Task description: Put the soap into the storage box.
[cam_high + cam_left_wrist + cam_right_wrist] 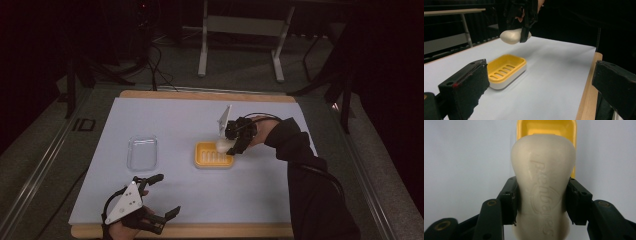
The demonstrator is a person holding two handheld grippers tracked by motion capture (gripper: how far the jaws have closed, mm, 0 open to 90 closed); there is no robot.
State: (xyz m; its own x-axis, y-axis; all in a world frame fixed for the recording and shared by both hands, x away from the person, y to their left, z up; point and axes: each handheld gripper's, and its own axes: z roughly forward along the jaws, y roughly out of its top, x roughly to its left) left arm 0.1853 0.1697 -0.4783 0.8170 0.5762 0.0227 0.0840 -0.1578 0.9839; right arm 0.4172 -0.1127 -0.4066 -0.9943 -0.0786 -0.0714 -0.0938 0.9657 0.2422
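1 soap bar [543, 195] | long axis along right claw [541, 202], clamped | above yellow dish [505, 68] | left claw [161, 199] wide

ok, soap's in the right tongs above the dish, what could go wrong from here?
1. The right tongs pinch the soap bar only at its narrow waist; its smooth, rounded sides could slip free.
2. The soap hangs above the yellow soap dish, so an early release might bounce it out.
3. The light dish sits loose on the table; a hard placement could shove it.
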